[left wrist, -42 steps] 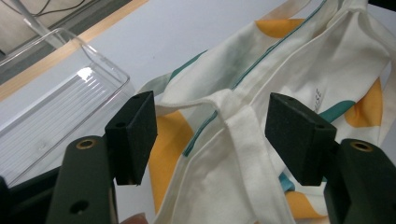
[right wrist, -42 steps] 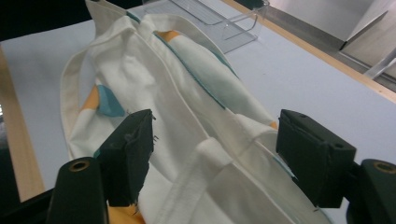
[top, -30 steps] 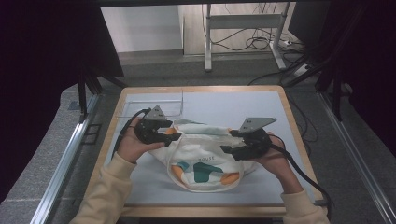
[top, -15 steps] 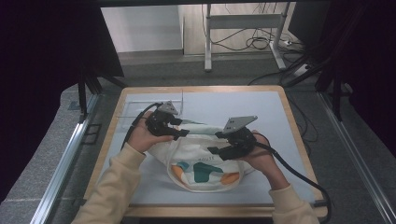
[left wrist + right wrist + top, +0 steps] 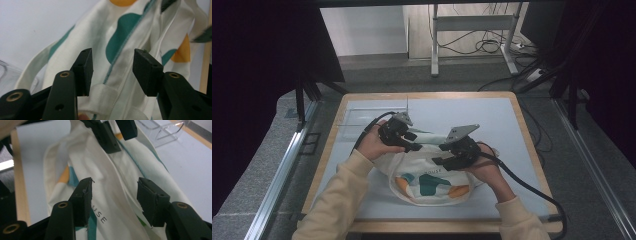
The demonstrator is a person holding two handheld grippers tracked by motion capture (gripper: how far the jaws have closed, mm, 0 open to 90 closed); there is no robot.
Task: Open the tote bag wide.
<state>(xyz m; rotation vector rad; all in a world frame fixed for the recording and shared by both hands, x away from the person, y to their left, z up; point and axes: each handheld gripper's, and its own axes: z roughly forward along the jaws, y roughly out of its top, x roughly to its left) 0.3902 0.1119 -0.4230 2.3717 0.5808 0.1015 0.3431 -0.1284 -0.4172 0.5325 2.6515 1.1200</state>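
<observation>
- High view: lying crumpled on the pale table mat, toward the near edge, a cream tote bag with teal and orange shapes and some dark lettering. Resting against its far part, the left gripper at the bag's left shoulder and the right gripper over its upper middle, both hands pressing in close to each other. Standing well beyond the bag, toward the far left of the mat, a clear plastic stand.
- Left gripper view: reaching over a teal-stitched seam of the bag, with a sewn strap end just below. Having just been closing, the jaws are standing apart on either side of the seam, with cloth between them and the pads not yet pressing.
- Right gripper view: hovering over a raised fold of the bag near the printed letters. Having just been closing too, these jaws are likewise parted around the fold, not clamping it. Showing farther off, the other gripper's black jaws at the top, and the clear stand beyond.
- Judging progress: seemingly early. Approaching and lining up on the cloth looking done; pinching on both sides, then lifting, spreading or folding the bag, all remaining.
</observation>
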